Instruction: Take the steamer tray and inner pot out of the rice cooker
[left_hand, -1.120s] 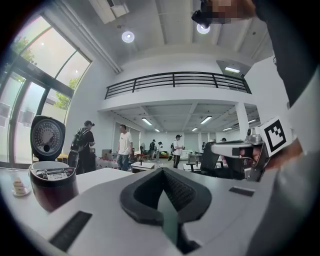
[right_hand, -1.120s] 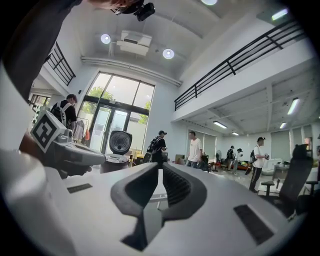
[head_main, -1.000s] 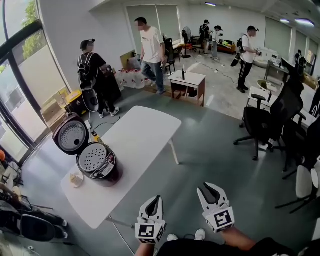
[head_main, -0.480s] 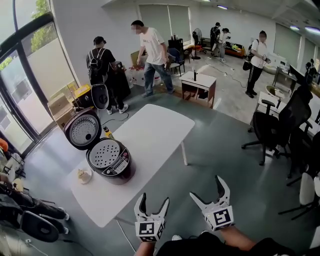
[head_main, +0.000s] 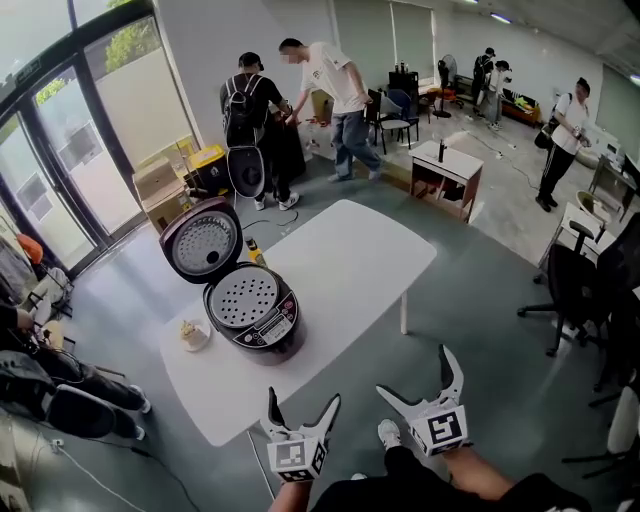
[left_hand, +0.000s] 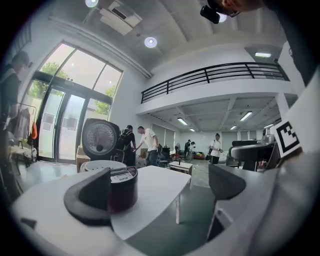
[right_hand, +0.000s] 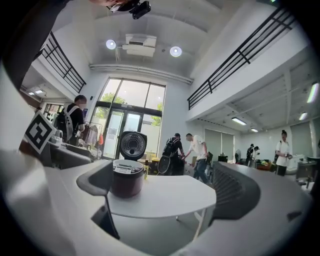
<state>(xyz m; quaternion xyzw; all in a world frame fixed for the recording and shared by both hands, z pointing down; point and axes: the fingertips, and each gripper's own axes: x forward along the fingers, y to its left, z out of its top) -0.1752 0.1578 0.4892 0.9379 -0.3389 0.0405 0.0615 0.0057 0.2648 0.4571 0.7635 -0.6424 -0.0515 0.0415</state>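
A dark red rice cooker (head_main: 255, 320) stands on the white table (head_main: 340, 270) with its lid (head_main: 201, 241) swung up. A white perforated steamer tray (head_main: 240, 297) sits in its top; the inner pot below is hidden. My left gripper (head_main: 301, 408) and right gripper (head_main: 421, 374) hang near the bottom edge, short of the table, jaws opening wide with nothing between them. In the left gripper view the rice cooker (left_hand: 120, 187) shows just past the left jaw. The right gripper view has the rice cooker (right_hand: 127, 182) ahead on the table.
A small pale bowl (head_main: 194, 334) sits left of the cooker, a yellow bottle (head_main: 254, 250) behind it. Several people (head_main: 335, 95) stand beyond the table. Black office chairs (head_main: 580, 290) are at the right, cardboard boxes (head_main: 160, 180) by the glass doors, bags on the floor at the left.
Both grippers went from shut to wide open. The view has advanced toward the table, so the rice cooker now lies closer and more central.
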